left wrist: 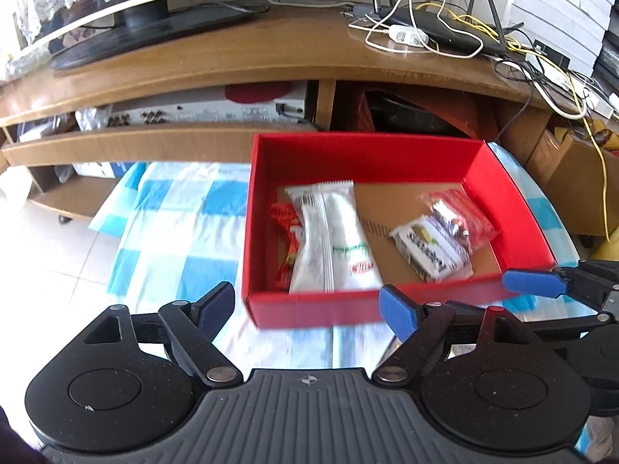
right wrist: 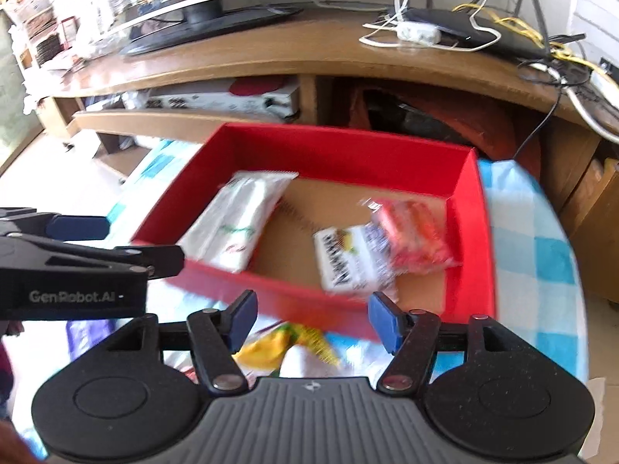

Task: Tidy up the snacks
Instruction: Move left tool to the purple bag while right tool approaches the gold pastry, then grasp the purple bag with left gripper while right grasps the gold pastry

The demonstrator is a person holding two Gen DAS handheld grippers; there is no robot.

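A red box sits on a blue-and-white checked cloth. Inside lie a long white packet, a red packet partly under it, a white-and-purple packet and a clear red packet. My left gripper is open and empty at the box's near wall. My right gripper is open and empty, above a yellow packet lying on the cloth outside the box. A right gripper finger shows in the left wrist view.
A wooden TV stand with a monitor, router and cables stands behind the box. A purple packet lies on the cloth at left. The left gripper's body reaches in from the left.
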